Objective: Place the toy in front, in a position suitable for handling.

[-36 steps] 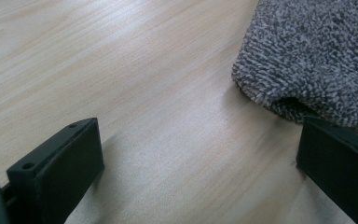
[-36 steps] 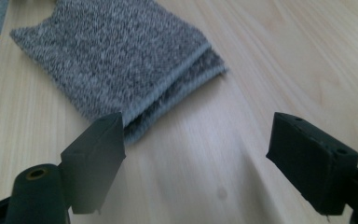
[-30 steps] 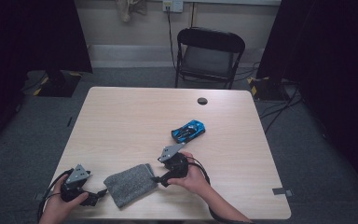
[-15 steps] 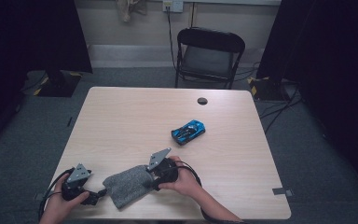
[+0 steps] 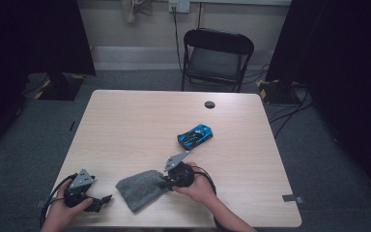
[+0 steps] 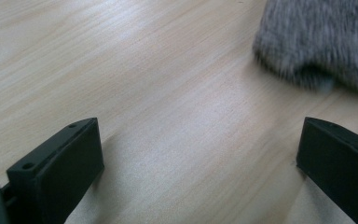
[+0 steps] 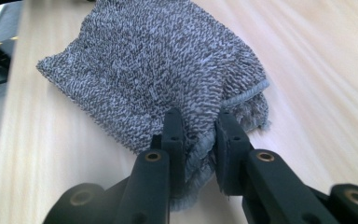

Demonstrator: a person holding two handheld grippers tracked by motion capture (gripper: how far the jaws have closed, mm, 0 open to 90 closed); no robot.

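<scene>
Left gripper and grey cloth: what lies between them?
Bare tabletop; the left gripper points at the cloth in its own view, nothing between.

My spot: lab-style recording room. Bare wood table (image 5: 125, 125), black curtains (image 5: 38, 34) both sides, folding chair (image 5: 216, 58), grey carpet (image 5: 328, 164), taped cables (image 5: 290, 113).

Each hand carries a black two-jaw gripper, left gripper (image 5: 101, 200) and right gripper (image 7: 199, 135), topped by a grey three-cornered plate, trailing a black cable. Flat matte jaws show round brass-ringed pivot holes behind them.
</scene>
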